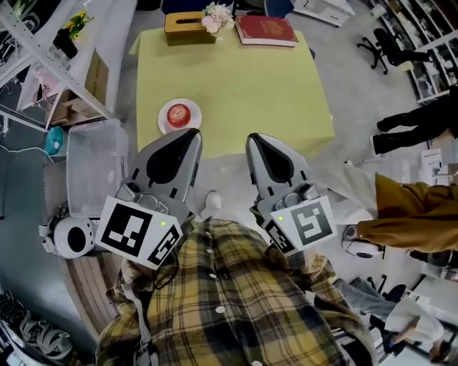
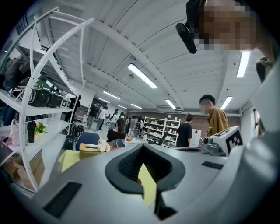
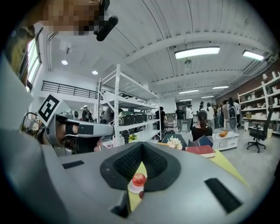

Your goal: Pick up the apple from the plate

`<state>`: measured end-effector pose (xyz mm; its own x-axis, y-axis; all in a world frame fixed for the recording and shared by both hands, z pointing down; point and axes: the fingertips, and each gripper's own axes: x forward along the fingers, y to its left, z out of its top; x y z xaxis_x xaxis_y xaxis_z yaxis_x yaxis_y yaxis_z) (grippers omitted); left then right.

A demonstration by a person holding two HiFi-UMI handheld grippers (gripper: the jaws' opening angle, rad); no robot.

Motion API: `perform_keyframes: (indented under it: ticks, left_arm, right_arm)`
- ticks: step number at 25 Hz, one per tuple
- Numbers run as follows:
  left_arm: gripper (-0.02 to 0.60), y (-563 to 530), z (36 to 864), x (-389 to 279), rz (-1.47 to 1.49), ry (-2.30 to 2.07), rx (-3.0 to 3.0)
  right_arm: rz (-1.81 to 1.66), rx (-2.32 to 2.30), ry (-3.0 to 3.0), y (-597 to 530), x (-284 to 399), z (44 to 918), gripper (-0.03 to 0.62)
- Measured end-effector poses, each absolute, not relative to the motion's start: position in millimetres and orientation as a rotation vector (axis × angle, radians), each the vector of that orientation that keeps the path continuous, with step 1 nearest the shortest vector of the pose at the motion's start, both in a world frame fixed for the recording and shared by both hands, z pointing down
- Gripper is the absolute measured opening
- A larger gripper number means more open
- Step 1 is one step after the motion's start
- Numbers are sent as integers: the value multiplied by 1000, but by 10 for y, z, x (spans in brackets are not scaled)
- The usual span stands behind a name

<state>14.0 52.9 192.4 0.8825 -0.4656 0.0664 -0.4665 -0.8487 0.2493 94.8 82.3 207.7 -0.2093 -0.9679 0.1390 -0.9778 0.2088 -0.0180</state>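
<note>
Round red apple (image 1: 178, 114) on a round white plate (image 1: 179, 131) by the matte yellow counter's (image 1: 250, 86) near-left corner; left tongs (image 1: 192, 134) and right tongs (image 1: 253, 139) clenched, empty.

A wooden tissue box (image 1: 187, 27), a flower bunch (image 1: 217, 17) and a red book (image 1: 265, 30) are lined along the yellow tabletop's (image 1: 250, 86) far edge; a clear plastic bin (image 1: 93, 164) is seen beside it.

Red apple (image 1: 178, 114), paler patch on top, sits whole in the middle of a small round white plate (image 1: 164, 121) lying flat near my edge of the yellow worktop (image 1: 250, 93), toward my left.
</note>
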Motion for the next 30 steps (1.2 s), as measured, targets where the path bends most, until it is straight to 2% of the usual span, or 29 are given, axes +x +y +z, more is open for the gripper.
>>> perform_keyframes:
  ticks: [7, 30]
  left_arm:
    - [6, 222, 2072, 237, 48, -834, 2731]
    - [6, -1717, 2276, 15, 178, -823, 2740]
  right_arm:
    - [213, 1827, -2422, 484, 1170, 2209, -3]
    - [215, 1828, -2452, -1544, 883, 2186, -3]
